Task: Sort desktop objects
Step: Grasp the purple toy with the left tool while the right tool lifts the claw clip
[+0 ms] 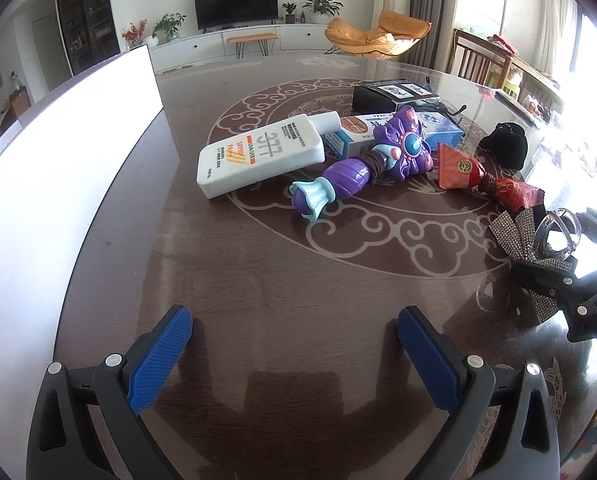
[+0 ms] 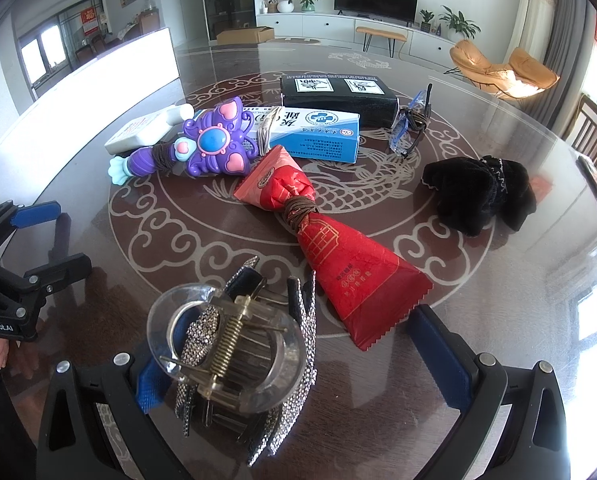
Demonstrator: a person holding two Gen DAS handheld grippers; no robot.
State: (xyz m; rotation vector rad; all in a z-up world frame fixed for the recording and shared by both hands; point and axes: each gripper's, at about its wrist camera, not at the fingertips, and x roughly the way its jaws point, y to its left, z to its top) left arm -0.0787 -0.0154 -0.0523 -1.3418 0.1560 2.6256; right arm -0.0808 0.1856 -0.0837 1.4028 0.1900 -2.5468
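A cluster lies mid-table: a white sunscreen bottle (image 1: 258,154), a purple toy wand (image 1: 370,160) (image 2: 202,146), a blue-white carton (image 2: 310,132), a black box (image 2: 338,94), a red packet tied with cord (image 2: 330,248) and a black scrunchie (image 2: 482,196). A rhinestone hair claw clip (image 2: 234,356) lies between my right gripper's open fingers (image 2: 298,356); it rests against the left pad, the right pad stands clear. The clip (image 1: 538,240) also shows in the left wrist view. My left gripper (image 1: 294,336) is open and empty above bare table.
A long white box wall (image 1: 70,152) stands along the table's left side. Folded glasses (image 2: 412,120) lie beside the black box. Wooden chairs (image 1: 482,64) stand at the far right edge. The table (image 1: 258,264) has a glossy patterned top.
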